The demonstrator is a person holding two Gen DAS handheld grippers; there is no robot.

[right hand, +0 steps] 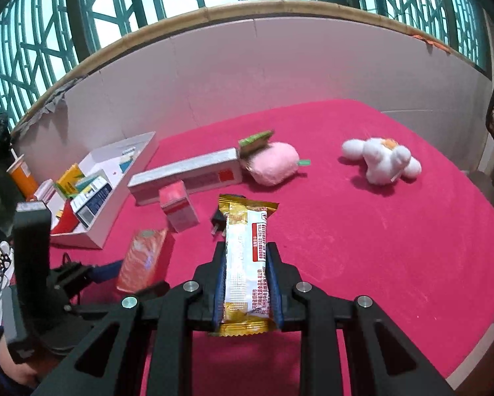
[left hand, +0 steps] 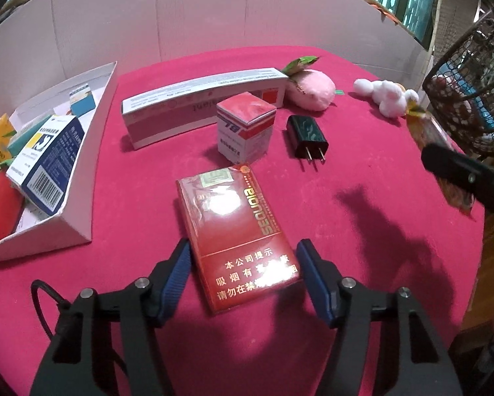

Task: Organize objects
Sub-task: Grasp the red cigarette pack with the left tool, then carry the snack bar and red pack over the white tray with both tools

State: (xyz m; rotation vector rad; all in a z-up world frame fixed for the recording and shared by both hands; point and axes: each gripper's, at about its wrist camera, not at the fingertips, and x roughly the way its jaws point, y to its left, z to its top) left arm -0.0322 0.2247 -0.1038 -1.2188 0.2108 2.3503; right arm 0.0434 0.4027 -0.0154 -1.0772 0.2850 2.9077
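Left of the long box [left hand: 200,99], one white tray [left hand: 78,198] held several small cartons and a red chili toy; their exact count could not be read. The long box lay flat on the red cloth [left hand: 379,198], its length running left to right.

In front of it stood one small red-and-white box [left hand: 245,132], upright. In front of that lay the single red pack [left hand: 237,231], flat, face up. Its long axis ran from the left gripper [left hand: 245,264] away toward the long box, with the end carrying the warning text nearest the gripper. The left claw stood apart around that near end: the left pad seemed to meet the pack's edge, and the right pad sat just off it.

Right of the small box lay one black charger [left hand: 308,135], prongs pointing toward the camera. At the long box's right end lay two plush toys, a pink one [left hand: 309,89] touching it and a white one [left hand: 385,95] well apart. One wire basket [left hand: 471,76] stood farthest right.

The right gripper [right hand: 247,247] was clamped on one gold-and-white snack bar [right hand: 245,224], held above the cloth. Its length lay along the fingers, the far end pointing toward the long box.
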